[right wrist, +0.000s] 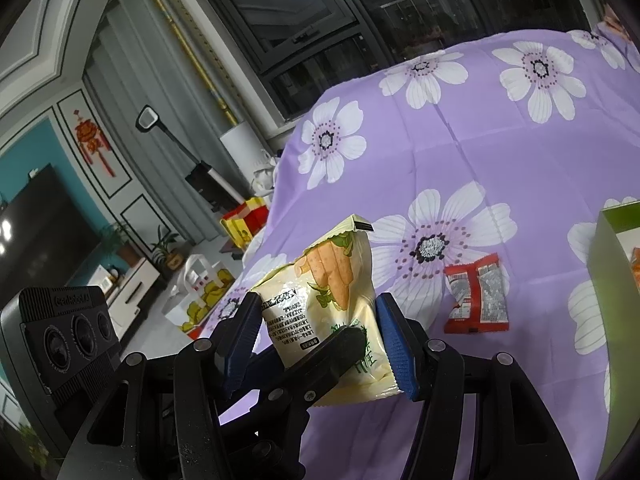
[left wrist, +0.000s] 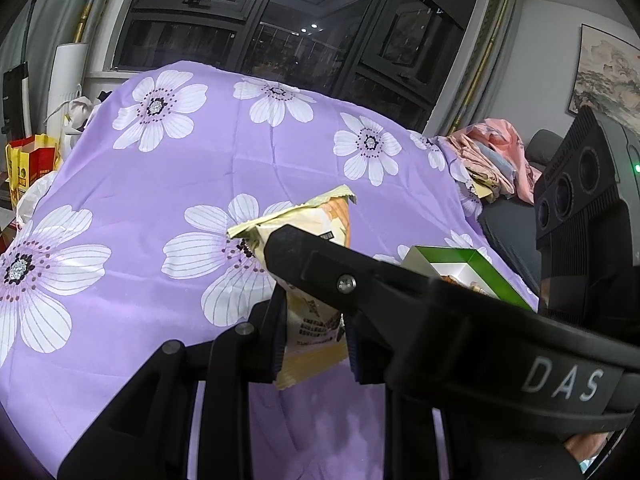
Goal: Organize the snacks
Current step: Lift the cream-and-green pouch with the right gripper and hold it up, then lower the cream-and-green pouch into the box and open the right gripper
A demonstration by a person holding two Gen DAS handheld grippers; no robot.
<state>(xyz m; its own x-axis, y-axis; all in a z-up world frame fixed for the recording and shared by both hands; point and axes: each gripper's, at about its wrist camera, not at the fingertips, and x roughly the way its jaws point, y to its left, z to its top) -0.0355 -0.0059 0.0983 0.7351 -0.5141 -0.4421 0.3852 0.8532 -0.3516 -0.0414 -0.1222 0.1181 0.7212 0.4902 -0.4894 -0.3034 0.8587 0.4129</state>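
A pale yellow snack bag [right wrist: 332,304] with a carrot picture is held above the purple flowered cloth [right wrist: 500,152]. My left gripper [left wrist: 312,320] is shut on the bag [left wrist: 316,312]. My right gripper [right wrist: 320,340] has its blue pads on both sides of the same bag, and the left gripper's finger crosses in front of it. A red snack packet [right wrist: 478,294] lies on the cloth to the right. A green and white box [right wrist: 612,280] stands at the right edge; it also shows in the left wrist view [left wrist: 472,272].
A pink cloth pile [left wrist: 492,156] lies at the far right of the table beside a dark chair [left wrist: 508,224]. Red and yellow bags [right wrist: 244,220] stand on the floor to the left. Dark windows [left wrist: 280,24] are behind the table.
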